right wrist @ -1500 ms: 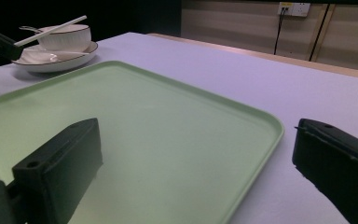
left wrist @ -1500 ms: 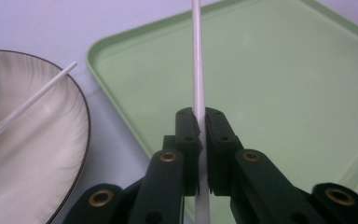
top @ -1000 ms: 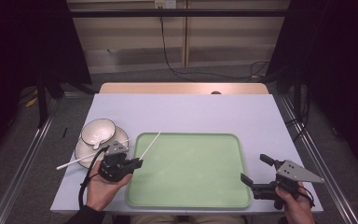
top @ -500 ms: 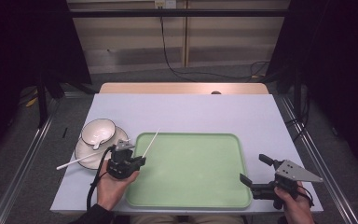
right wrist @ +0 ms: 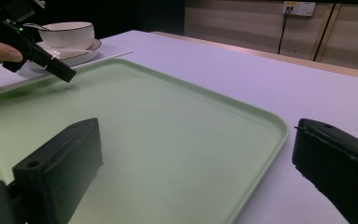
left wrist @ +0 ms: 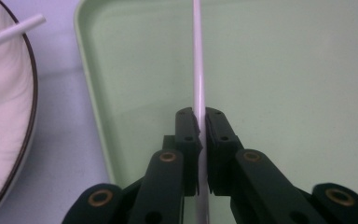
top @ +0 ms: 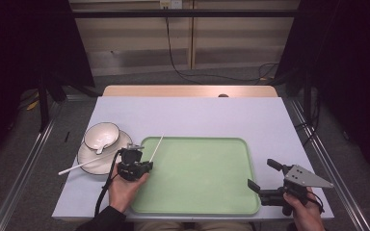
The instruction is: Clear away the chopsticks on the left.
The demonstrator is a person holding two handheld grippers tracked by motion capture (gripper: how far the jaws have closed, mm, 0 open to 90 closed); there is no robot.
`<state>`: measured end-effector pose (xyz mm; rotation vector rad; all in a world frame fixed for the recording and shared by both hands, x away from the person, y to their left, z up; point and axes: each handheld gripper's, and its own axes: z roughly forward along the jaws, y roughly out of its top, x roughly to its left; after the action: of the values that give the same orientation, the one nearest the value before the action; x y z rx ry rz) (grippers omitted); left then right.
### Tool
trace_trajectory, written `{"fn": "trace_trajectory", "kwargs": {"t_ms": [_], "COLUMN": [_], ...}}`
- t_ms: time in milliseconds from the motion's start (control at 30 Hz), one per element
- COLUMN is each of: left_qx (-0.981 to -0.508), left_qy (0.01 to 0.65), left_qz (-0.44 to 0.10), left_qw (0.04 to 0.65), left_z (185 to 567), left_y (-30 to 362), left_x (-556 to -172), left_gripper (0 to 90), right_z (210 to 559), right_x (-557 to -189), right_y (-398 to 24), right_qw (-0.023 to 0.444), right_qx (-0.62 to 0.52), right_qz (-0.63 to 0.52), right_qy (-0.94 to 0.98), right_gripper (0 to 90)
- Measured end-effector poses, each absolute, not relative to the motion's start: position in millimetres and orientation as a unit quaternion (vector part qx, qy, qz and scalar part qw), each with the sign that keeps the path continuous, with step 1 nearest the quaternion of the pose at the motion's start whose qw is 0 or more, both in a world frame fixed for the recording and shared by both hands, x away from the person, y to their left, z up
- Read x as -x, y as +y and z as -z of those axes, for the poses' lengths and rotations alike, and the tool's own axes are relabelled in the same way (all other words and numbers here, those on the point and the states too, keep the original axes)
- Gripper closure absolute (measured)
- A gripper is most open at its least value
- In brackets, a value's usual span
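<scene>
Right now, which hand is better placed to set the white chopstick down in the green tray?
Left. The left gripper is shut on the white chopstick above the green tray near its left rim. The right gripper hangs open at the tray's right edge, holding nothing.

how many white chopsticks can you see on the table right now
2. One chopstick is pinched in the left gripper over the green tray's left edge. The other chopstick lies by the saucer, left of the tray.

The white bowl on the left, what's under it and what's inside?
The bowl sits on a white saucer. Something pale, spoon-like, lies inside; a chopstick crosses the saucer. The saucer's middle is covered.
</scene>
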<state>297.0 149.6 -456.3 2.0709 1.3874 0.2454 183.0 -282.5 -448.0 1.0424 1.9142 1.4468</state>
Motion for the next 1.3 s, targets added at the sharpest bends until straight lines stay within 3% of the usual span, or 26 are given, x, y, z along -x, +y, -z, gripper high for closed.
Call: {"fn": "trace_trajectory", "kwargs": {"t_ms": [767,1000,1233,1300], "left_qx": [-0.789,-0.789,-0.794,-0.803], "left_qy": [0.525,0.514,0.479,0.458], "left_qz": [-0.103,-0.109,-0.118,-0.13], "left_qw": [0.303,0.319,0.356,0.358], "left_z": [462,460,452,450], "left_y": [144,146,153,153], "left_x": [-297,-296,-293,-290], "left_gripper": [81.6,72.2,51.6,49.7], "right_z": [448,448,448,448], "right_x": [-183,-183,-183,-183], "right_y": [-282,-282,-282,-282], "right_qw": [0.256,0.257,0.258,0.258], "right_qx": [-0.386,-0.385,-0.384,-0.382], "right_qz": [-0.534,-0.534,-0.535,-0.536], "right_qy": [0.707,0.707,0.707,0.707], "right_gripper": [1.4,1.4,1.4,1.4]}}
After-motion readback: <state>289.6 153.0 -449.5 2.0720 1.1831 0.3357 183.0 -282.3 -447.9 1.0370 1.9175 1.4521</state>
